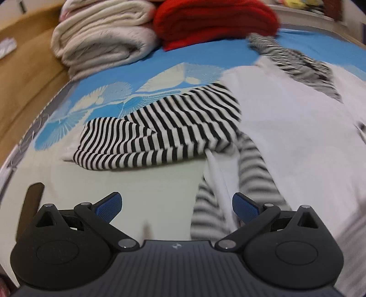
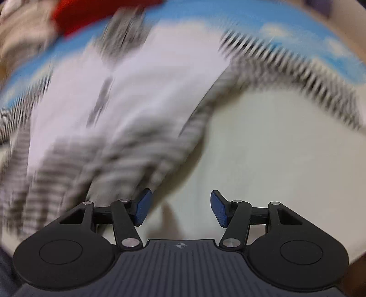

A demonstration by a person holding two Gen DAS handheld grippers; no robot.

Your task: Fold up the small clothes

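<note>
Left gripper: fingers spread wide, blue pads apart, nothing between them, hovering over bare pale sheet.
Right gripper: fingers released and apart, gripping nothing; view heavily blurred.
Garment: white small top with black-and-white striped sleeves, spread on the bed just beyond both grippers.
Striped sleeve: folded across, lying left of the garment's white body, touching it.
Bed sheet: blue with pale fan pattern, under and beyond the garment.
Cream blanket: folded stack, far left behind the garment.
Red cloth: folded, directly behind the garment, touching the cream blanket.
</note>
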